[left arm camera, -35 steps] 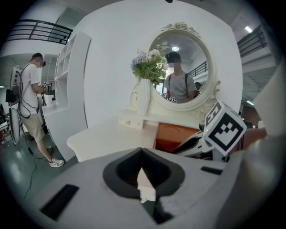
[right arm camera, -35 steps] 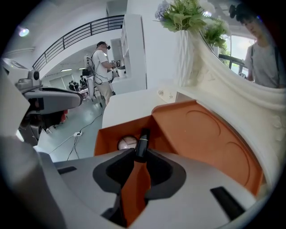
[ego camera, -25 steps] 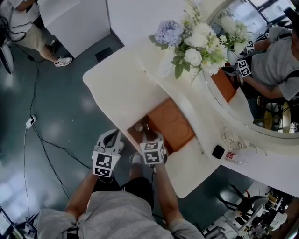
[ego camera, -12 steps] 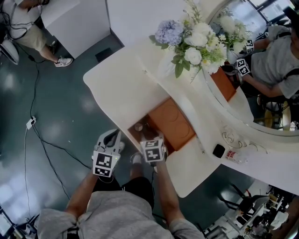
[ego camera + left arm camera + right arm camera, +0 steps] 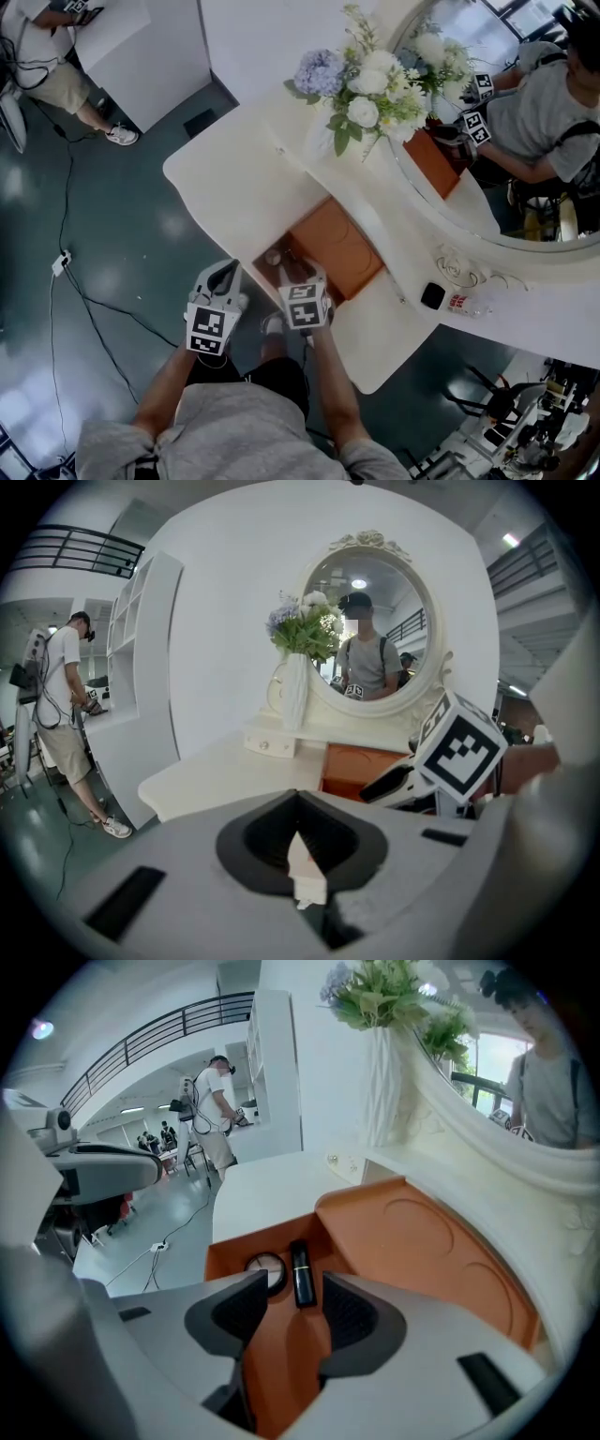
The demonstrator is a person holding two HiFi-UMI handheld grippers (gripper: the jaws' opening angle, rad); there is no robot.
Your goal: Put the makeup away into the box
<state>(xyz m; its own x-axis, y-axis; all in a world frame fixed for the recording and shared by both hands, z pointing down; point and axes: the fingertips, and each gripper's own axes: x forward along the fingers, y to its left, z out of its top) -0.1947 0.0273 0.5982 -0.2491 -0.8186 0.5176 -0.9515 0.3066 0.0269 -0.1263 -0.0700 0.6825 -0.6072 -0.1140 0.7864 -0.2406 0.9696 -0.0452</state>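
Head view: since a second ago the whole picture has slid a little, so the flowers (image 5: 361, 80) and the round mirror (image 5: 487, 150) sit a bit more toward 11 o'clock than before, but both hands have stayed in the same place. The cream table (image 5: 239, 178) curves across the middle, with a dark shiny floor (image 5: 112, 216) at 9 o'clock, a cable (image 5: 84, 286) lying on it, and a person (image 5: 52, 70) standing at 11 o'clock. The orange box (image 5: 342, 246) lies open on the table, just past the middle. Both forearms reach up from 6 o'clock; the left gripper (image 5: 220, 278) hangs over the floor beside the table edge, and the right gripper (image 5: 294, 270) tips down over the near end of the box. Left gripper view: its jaws are pressed together, with a small white bit (image 5: 302, 866) at the seam that I cannot make out. The table and mirror are at 12 o'clock. Right gripper view: the jaws have just been opening and now stand apart with nothing held. Bare box floor shows between them. A black makeup tube (image 5: 301, 1276) lies in the box at 12 o'clock, just past the tips, beside a round compact (image 5: 263, 1268).
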